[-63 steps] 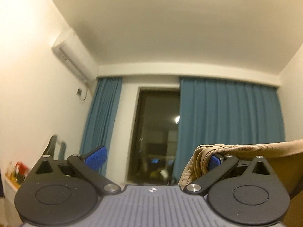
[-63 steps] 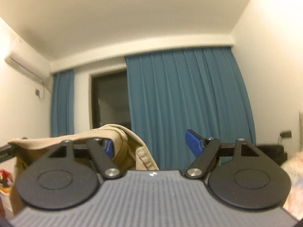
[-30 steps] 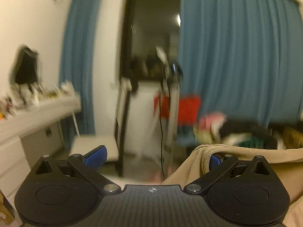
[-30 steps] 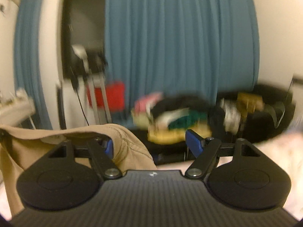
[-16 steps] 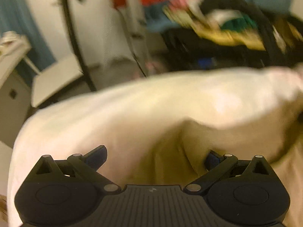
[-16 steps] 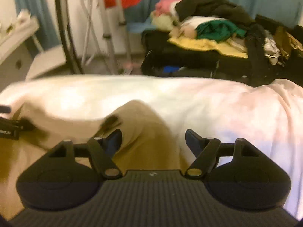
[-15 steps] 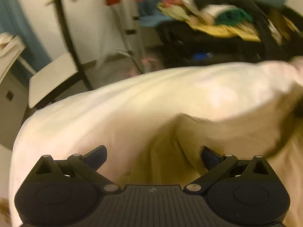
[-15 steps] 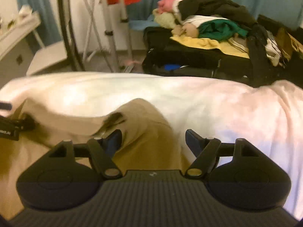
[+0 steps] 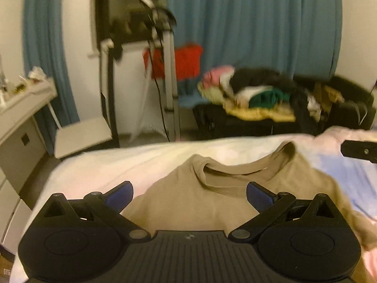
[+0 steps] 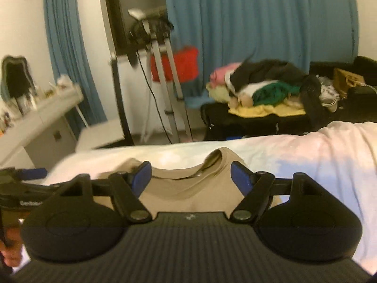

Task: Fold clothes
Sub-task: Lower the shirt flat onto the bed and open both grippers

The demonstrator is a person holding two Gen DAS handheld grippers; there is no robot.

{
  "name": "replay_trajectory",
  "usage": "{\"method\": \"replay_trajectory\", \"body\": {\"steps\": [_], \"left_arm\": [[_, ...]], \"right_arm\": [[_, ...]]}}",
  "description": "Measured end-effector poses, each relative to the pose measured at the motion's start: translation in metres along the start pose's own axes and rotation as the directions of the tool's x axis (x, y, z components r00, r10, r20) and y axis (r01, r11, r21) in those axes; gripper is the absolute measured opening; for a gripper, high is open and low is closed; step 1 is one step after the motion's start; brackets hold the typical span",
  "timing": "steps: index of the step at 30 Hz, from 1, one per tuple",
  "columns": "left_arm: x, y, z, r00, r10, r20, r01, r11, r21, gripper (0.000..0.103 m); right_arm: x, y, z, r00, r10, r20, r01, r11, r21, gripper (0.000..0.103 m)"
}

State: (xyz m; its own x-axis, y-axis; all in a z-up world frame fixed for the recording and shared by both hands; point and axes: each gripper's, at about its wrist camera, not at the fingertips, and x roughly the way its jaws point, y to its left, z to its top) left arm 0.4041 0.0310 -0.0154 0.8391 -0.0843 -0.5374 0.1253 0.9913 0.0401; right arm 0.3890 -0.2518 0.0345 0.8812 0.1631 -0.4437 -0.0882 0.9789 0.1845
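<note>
A tan T-shirt (image 9: 212,202) lies spread on the white bed (image 9: 113,165), collar toward the far edge. It also shows in the right wrist view (image 10: 188,188). My left gripper (image 9: 188,192) is open and empty, hovering over the shirt's left shoulder side. My right gripper (image 10: 188,175) is open and empty, above the collar. The tip of the right gripper shows at the right edge of the left wrist view (image 9: 360,152). The left gripper shows at the left edge of the right wrist view (image 10: 21,179).
A pile of clothes (image 10: 264,89) lies on a black sofa (image 10: 247,118) beyond the bed. A metal stand (image 10: 160,70) with a red item stands before blue curtains (image 10: 259,23). A white desk (image 10: 42,118) with clutter is at the left.
Both grippers held the shirt up by its shoulders, swung it down onto the bed and let go. They have now lifted back a little, open, with the shirt lying flat.
</note>
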Motion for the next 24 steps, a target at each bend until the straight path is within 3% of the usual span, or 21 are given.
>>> {"method": "replay_trajectory", "body": {"steps": [5, 11, 17, 24], "left_arm": [[-0.12, 0.013, -0.027, 0.995, -0.007, 0.1, 0.016, 0.996, -0.09, 0.103], [-0.2, 0.016, -0.072, 0.996, -0.017, 0.09, 0.032, 0.986, -0.164, 0.103], [-0.206, 0.035, -0.111, 0.998, -0.059, 0.027, 0.065, 0.943, -0.327, 0.103], [-0.15, 0.074, -0.144, 0.989, -0.148, -0.029, 0.107, 0.821, -0.56, 0.101]], "right_arm": [[-0.108, 0.034, -0.015, 0.996, 0.027, 0.091, -0.025, 0.999, -0.028, 0.075], [-0.206, 0.054, -0.055, 0.989, 0.05, 0.138, -0.047, 0.999, -0.024, 0.075], [-0.247, 0.037, -0.106, 0.987, 0.061, 0.149, -0.07, 0.996, 0.056, 0.076], [-0.225, 0.007, -0.165, 0.987, 0.099, 0.126, -0.119, 0.98, 0.163, 0.076]]}}
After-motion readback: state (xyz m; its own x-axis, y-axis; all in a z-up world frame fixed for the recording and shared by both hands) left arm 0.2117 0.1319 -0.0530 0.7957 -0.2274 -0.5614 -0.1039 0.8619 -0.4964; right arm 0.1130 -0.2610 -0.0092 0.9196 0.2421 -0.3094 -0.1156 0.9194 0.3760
